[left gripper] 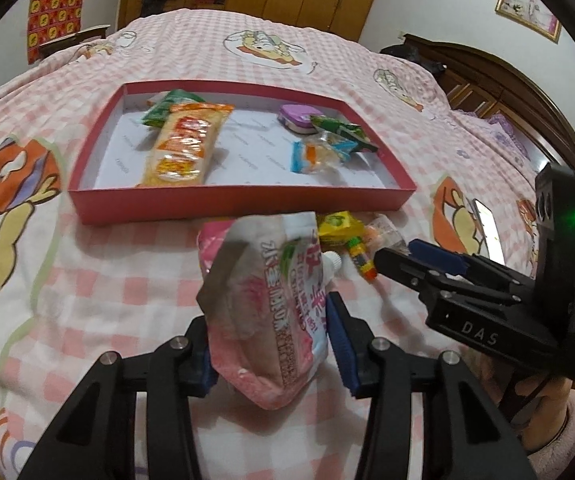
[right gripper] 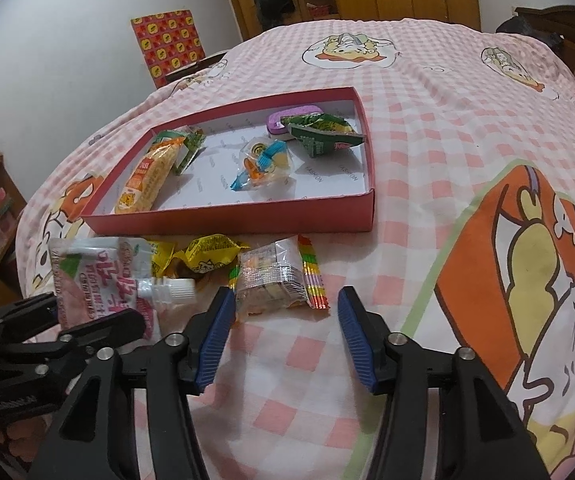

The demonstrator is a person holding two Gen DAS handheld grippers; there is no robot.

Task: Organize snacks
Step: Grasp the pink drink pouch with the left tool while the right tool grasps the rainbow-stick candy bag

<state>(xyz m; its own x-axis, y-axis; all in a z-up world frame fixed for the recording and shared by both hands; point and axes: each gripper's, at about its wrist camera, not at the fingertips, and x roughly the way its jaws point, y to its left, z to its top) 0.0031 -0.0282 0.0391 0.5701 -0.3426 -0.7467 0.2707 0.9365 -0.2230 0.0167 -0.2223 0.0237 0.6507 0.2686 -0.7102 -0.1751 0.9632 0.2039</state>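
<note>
Left gripper (left gripper: 273, 342): pitched downward, its blue pads closed against the two sides of a pink drink pouch (left gripper: 265, 308) that stands tilted between them.
Right gripper (right gripper: 285, 334): pitched downward too, its blue fingers (right gripper: 215, 340) spread apart with nothing pressed between them (the tips sit just short of a clear wrapped snack).
Right hand: partly visible under the gripper body in the left wrist view, in a fuzzy pink sleeve (left gripper: 559, 432).
</note>
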